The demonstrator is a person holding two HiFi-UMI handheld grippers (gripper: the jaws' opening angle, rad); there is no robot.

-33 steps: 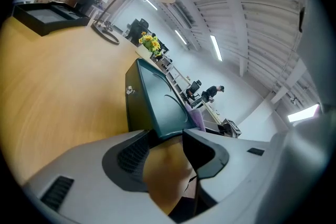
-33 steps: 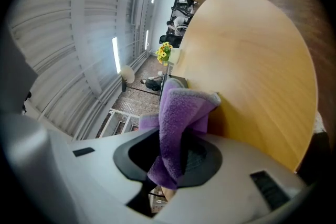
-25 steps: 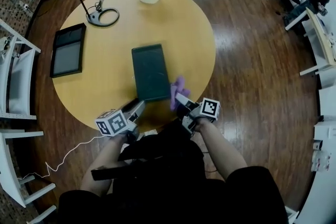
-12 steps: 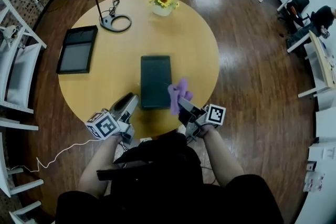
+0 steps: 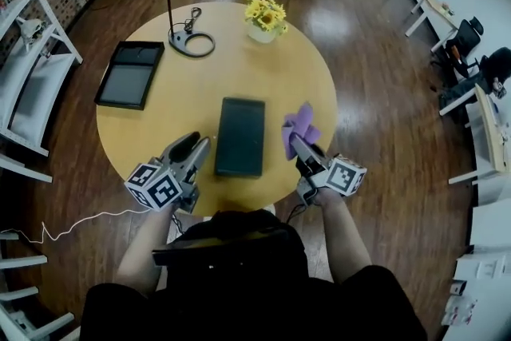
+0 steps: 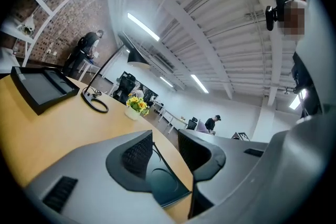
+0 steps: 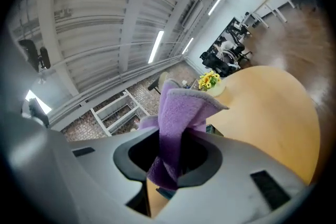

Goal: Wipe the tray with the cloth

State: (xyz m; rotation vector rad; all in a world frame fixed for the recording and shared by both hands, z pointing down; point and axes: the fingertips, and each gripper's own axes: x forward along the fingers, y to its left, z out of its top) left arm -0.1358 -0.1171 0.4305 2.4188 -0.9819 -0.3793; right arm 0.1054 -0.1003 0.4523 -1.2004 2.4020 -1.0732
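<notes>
A dark rectangular tray (image 5: 239, 136) lies flat in the middle of the round wooden table (image 5: 160, 116). My right gripper (image 5: 298, 142) is raised just right of the tray and is shut on a purple cloth (image 5: 298, 124), which stands up out of the jaws. In the right gripper view the cloth (image 7: 176, 118) is pinched between the two pads of that gripper (image 7: 170, 157). My left gripper (image 5: 194, 143) hovers left of the tray's near end. Its jaws have just been closing and stand apart with nothing between them (image 6: 165, 152); the tray (image 6: 163, 186) shows beyond the gap.
A second dark tray (image 5: 130, 74) lies at the table's left edge. A desk lamp (image 5: 192, 40) and a pot of yellow flowers (image 5: 263, 20) stand at the far side. White shelves (image 5: 32, 76) stand to the left, with wooden floor all round.
Both grippers have come up and away from the tray's near end. The cloth has left the tray's right near corner and now hangs in the air beside it.
</notes>
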